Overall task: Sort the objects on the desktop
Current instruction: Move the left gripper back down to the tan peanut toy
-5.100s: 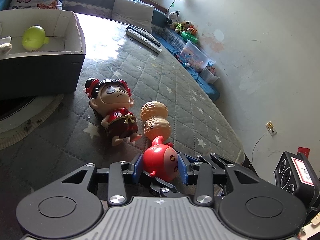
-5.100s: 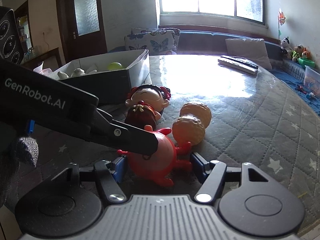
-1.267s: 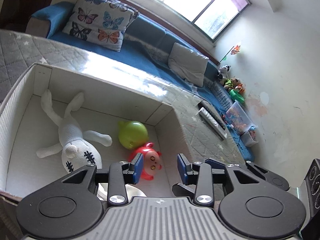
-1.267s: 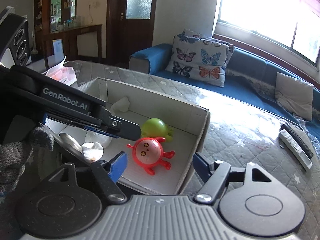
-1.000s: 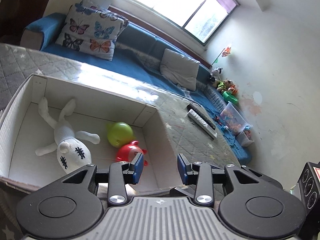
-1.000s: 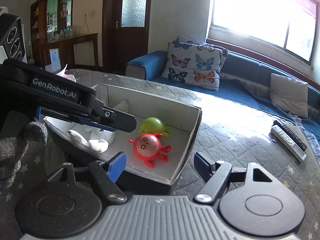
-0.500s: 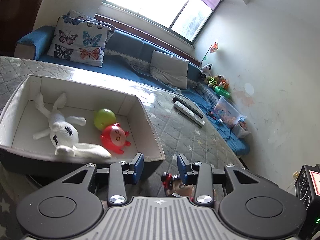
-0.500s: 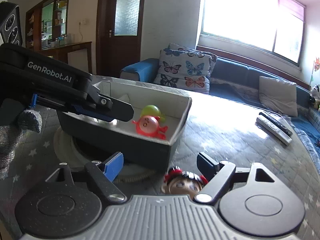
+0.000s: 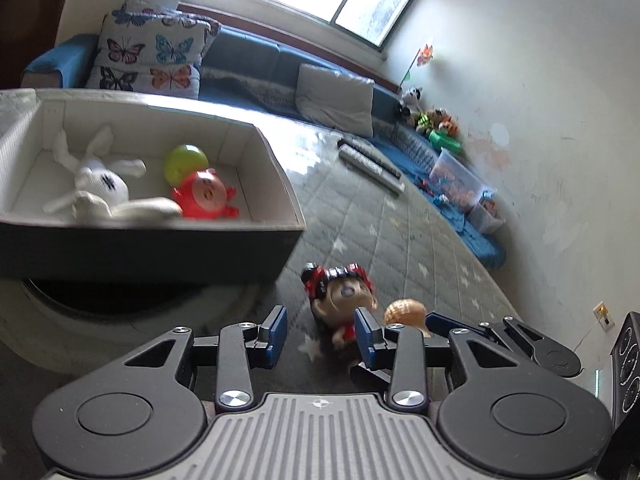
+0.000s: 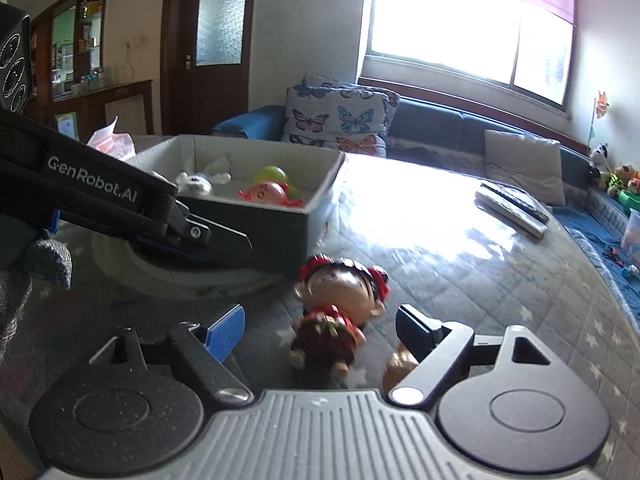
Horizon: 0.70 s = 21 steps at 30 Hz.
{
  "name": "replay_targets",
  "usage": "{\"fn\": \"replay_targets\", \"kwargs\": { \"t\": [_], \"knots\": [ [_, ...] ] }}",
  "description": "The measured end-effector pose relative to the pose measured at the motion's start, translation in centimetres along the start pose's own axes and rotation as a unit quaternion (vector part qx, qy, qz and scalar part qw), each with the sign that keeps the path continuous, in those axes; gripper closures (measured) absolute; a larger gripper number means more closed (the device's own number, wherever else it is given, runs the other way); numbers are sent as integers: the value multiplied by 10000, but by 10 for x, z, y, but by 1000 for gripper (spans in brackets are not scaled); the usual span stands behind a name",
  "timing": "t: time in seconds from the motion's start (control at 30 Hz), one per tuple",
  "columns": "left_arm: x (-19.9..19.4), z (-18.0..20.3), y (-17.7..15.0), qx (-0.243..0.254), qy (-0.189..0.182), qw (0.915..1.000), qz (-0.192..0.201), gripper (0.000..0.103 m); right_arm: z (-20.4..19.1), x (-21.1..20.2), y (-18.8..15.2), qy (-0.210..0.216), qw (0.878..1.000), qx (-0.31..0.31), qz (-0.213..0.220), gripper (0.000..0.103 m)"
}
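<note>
A doll with red hair buns [image 9: 342, 300] [image 10: 340, 304] lies on the grey quilted table just past both grippers. A tan peanut toy [image 9: 404, 312] [image 10: 400, 364] lies right of it. The open box [image 9: 276, 168] [image 10: 320, 184] holds a red round toy [image 9: 202, 196] [image 10: 266, 192], a green ball [image 9: 184, 160] [image 10: 272, 174] and a white plush rabbit [image 9: 100, 188] [image 10: 196, 184]. My left gripper [image 9: 320, 336] is open and empty, close to the doll. My right gripper [image 10: 320, 332] is open and empty, the doll between its fingers' line.
The box stands on a round white base [image 9: 80, 332] at the left. Two remote controls [image 9: 372, 160] [image 10: 512, 204] lie far across the table. A blue sofa with cushions [image 10: 340, 116] runs behind. The left gripper's body [image 10: 120, 208] crosses the right wrist view.
Both grippers have drawn back from over the box and come down toward the doll and peanut on the table. The red toy stays in the box. Both stay open.
</note>
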State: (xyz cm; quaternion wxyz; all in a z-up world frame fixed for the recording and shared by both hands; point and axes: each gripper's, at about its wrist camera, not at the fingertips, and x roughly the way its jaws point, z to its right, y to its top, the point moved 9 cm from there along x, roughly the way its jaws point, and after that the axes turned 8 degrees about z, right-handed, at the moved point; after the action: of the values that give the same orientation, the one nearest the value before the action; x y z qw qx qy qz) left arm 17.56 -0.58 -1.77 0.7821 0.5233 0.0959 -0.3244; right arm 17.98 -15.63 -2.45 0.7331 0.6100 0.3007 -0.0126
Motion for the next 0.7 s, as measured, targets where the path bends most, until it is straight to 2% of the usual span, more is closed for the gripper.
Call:
{"fn": "replay_targets", "kwargs": {
  "t": [0.43, 0.7],
  "knots": [
    [16, 21, -25, 94, -145, 9993, -337, 64, 31, -12, -27, -393, 9983, 412, -156, 16],
    [20, 26, -33, 102, -163, 9988, -445, 64, 40, -13, -36, -492, 9970, 543, -231, 16]
  ]
}}
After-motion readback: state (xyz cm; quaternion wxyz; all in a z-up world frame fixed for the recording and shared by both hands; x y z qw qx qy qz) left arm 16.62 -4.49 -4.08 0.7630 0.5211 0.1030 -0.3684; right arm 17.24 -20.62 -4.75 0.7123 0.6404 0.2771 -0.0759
